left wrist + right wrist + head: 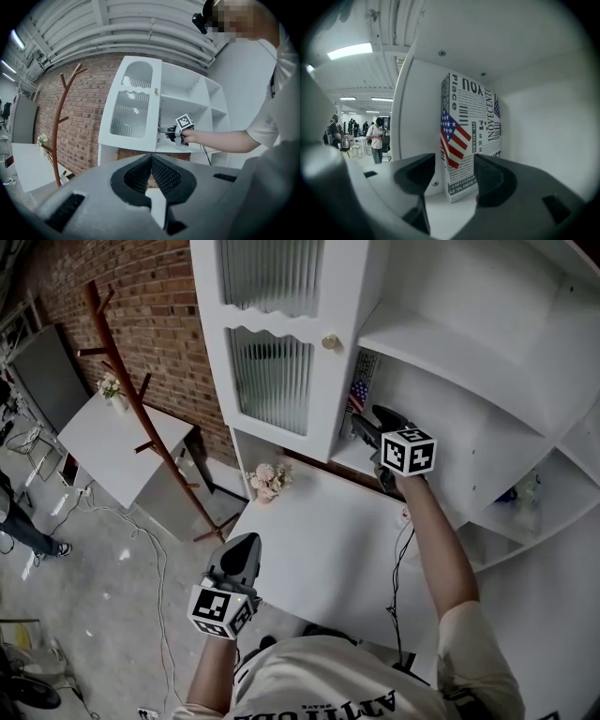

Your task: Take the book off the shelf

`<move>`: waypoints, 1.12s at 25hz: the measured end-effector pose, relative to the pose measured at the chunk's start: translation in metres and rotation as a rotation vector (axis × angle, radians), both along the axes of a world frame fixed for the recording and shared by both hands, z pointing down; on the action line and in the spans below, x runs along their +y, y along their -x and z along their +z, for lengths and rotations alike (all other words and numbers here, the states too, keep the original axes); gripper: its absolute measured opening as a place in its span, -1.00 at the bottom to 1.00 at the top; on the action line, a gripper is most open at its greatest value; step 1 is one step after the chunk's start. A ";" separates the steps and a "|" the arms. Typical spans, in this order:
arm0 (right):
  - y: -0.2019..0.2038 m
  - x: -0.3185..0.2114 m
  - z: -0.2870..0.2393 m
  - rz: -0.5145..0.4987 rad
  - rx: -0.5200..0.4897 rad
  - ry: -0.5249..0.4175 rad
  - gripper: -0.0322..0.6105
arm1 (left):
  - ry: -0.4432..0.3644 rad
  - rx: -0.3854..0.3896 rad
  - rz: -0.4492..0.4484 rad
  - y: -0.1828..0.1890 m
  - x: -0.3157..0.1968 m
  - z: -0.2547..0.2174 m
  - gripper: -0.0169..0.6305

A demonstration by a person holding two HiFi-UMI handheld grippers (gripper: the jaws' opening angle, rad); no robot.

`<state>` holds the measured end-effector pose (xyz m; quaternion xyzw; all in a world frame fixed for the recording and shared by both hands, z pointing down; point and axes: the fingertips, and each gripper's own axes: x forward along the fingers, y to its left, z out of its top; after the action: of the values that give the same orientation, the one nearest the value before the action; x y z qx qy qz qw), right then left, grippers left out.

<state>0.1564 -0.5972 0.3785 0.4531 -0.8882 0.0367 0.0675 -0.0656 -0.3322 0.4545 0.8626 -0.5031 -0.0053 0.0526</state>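
The book (pixel 471 136), printed with black lettering and a stars-and-stripes flag, stands upright in the left corner of a white shelf compartment (pixel 440 206). My right gripper (pixel 454 161) is open and points at its spine. The book stands just ahead of the jaws, and neither pad touches it. In the head view the right gripper (pixel 361 430) reaches into that compartment just below the book (pixel 361 390). My left gripper (pixel 244 549) hangs low over the front of the white desk, far from the shelf. It (pixel 151 161) is shut with nothing between its pads.
The white cabinet has a ribbed glass door (pixel 272 381) with a brass knob (pixel 330 342) left of the book's compartment. A white desk (pixel 328 549) below it carries a flower bunch (pixel 269 480) and a cable (pixel 398 568). A wooden coat stand (pixel 141 399) rises by the brick wall.
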 end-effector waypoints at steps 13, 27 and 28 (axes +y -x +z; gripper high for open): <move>0.009 -0.024 0.003 -0.038 -0.066 0.026 -0.14 | 0.015 0.017 -0.068 0.024 0.000 0.011 -0.87; 0.011 -0.010 0.002 -0.098 -0.062 0.038 -0.21 | 0.020 0.029 -0.060 0.023 0.001 0.011 -0.87; 0.010 -0.008 0.002 -0.103 -0.062 0.040 -0.21 | 0.021 0.029 -0.058 0.022 0.002 0.011 -0.87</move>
<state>0.1459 -0.6053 0.3801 0.4038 -0.9111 0.0649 0.0508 -0.0880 -0.3304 0.4653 0.8468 -0.5272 -0.0142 0.0687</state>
